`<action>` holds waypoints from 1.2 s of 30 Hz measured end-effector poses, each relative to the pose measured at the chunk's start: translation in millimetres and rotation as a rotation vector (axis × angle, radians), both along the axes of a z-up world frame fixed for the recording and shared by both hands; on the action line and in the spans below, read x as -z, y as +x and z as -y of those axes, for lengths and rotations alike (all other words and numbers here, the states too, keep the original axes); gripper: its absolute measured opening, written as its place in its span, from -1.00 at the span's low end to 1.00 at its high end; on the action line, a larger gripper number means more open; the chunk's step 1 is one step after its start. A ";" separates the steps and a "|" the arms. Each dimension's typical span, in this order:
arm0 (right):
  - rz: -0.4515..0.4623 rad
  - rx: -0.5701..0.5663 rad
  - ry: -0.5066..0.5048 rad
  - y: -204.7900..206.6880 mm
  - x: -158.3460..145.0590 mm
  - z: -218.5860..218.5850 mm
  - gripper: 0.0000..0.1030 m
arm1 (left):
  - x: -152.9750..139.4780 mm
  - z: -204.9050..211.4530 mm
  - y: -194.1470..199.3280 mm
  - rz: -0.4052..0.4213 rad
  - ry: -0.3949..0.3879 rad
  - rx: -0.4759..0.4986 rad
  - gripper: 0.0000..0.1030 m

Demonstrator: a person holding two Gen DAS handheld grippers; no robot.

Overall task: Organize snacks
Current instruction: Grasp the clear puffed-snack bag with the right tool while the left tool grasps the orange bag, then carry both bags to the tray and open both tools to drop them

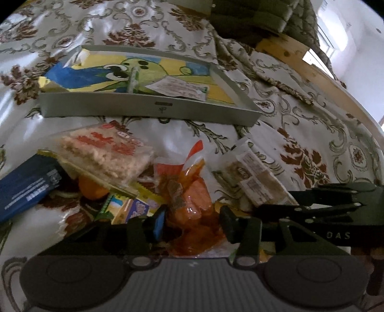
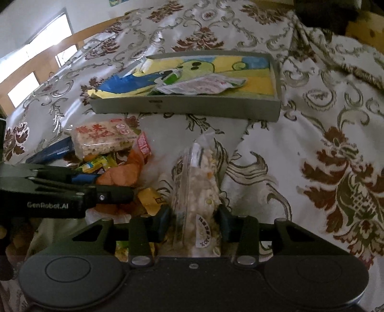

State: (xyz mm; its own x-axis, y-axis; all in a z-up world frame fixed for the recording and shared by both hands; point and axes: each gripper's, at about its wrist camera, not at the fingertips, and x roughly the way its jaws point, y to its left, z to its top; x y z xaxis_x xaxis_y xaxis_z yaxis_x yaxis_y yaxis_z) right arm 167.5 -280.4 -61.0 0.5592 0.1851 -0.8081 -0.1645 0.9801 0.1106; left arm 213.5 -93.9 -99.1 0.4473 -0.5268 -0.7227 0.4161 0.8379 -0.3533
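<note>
A pile of snacks lies on the floral cloth in front of a grey tray (image 1: 148,108). In the left wrist view my left gripper (image 1: 192,220) points down into the pile, its pads against the sides of a crinkled orange packet (image 1: 189,204). In the right wrist view my right gripper (image 2: 193,218) has its pads pressed on a clear bag of pale puffed snack (image 2: 201,187), which stands on edge between them. The same bag (image 1: 252,177) shows beside the right gripper's fingers (image 1: 312,192) in the left wrist view. The tray (image 2: 187,108) holds a yellow and blue cartoon bag (image 2: 192,69) and a white sachet (image 2: 204,86).
A rice cracker pack (image 1: 105,153) leans on a dark blue packet (image 1: 26,189), with small yellow and green packets (image 1: 127,208) beneath. A wooden bed rail (image 1: 312,69) runs along the right. Dark folded bedding (image 1: 259,19) lies behind the tray.
</note>
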 end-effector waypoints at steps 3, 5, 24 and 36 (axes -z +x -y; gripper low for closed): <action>0.024 -0.013 -0.017 -2.6 -3.9 -2.5 -0.15 | -3.3 -1.9 -3.7 0.008 -0.006 -0.010 -0.08; 0.045 -0.019 -0.026 -4.9 -6.9 -3.5 -0.15 | -8.8 -1.6 -7.8 0.032 -0.007 -0.011 -0.12; 0.232 -0.014 -0.032 -13.3 -28.0 -0.8 -0.16 | -31.1 -9.6 -10.6 0.094 -0.108 -0.056 -0.17; 0.340 0.116 0.045 33.3 -42.5 18.5 -0.15 | -70.6 -23.1 58.1 0.152 -0.195 -0.179 -0.17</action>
State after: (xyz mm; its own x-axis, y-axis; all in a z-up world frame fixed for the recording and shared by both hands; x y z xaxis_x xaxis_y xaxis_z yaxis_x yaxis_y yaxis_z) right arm 200.8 -299.0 -18.5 0.8137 0.1363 -0.5650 -0.0876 0.9898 0.1126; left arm 271.6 -70.8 -28.5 0.6409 -0.5518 -0.5336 0.3282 0.8254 -0.4593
